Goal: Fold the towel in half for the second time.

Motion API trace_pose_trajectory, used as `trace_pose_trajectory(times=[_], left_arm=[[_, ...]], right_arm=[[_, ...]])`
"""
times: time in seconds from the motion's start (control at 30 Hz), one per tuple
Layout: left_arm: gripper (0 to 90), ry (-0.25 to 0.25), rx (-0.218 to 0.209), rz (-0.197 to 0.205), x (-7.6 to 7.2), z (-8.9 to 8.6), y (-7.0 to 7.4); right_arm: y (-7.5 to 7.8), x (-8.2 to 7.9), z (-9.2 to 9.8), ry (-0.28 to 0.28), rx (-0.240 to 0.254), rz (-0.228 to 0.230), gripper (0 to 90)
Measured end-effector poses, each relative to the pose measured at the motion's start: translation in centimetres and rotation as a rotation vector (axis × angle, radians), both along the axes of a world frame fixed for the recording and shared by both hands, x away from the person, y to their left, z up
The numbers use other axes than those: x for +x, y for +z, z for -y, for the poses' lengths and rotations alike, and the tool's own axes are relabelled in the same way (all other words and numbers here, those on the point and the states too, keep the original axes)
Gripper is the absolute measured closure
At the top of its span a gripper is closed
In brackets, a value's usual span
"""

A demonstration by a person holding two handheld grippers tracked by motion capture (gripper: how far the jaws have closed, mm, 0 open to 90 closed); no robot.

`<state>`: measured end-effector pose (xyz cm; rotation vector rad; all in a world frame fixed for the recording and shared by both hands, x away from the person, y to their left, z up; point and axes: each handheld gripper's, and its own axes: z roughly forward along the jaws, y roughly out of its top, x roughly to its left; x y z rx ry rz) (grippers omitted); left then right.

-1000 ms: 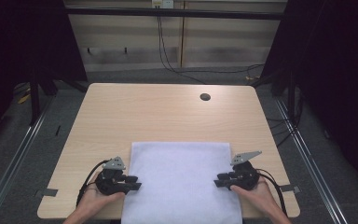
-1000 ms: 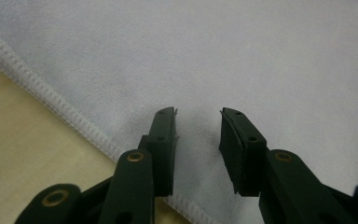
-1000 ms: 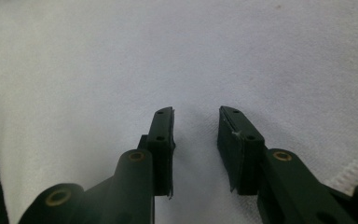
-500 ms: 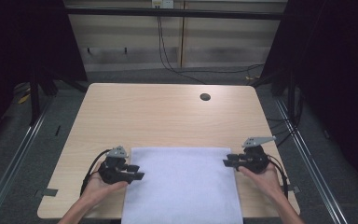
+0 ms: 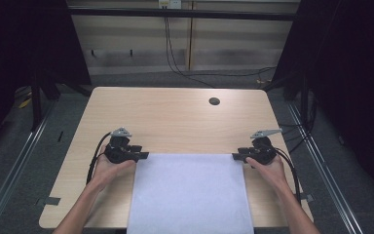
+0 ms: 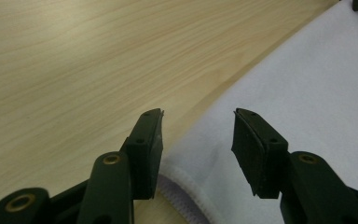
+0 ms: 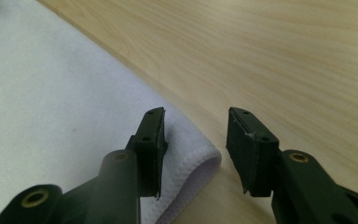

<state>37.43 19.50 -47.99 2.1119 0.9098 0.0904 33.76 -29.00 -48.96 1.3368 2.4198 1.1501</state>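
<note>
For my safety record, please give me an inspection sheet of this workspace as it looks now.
Surface: light wooden table, with a dark round hole near the far edge.
Job's things: white square cloth lies flat and hangs over the near edge.
Clutter: nothing seen.
Grippers: left gripper and right gripper at the cloth's far corners; jaws have just been opening, pads apart and not pressing the cloth.
Cables: black cable trails from the left gripper; black wires on the floor beyond.
Surroundings: dark curtains, grey floor.

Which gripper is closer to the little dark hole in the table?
Right. The right gripper sits nearer the hole; the left gripper lies farther away.
</note>
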Motion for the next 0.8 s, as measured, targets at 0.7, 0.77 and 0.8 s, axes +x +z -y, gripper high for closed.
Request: trace_pose_trajectory(times=[0.7, 0.77, 0.8], left_arm=[[74.2, -0.133, 0.068, -0.034, 0.6, -0.3, -1.8], [80.1, -0.148, 0.069, -0.033, 0.2, -0.4, -1.7], [82.1, -0.145, 0.077, -0.034, 0.1, -0.5, -1.6]], right_arm=[[-1.1, -0.2, -0.4, 0.048, 0.001, -0.073, 83.0], [-1.0, -0.3, -0.4, 0.053, 0.002, -0.08, 84.1], [-0.9, -0.4, -0.5, 0.056, 0.0, -0.081, 84.5]])
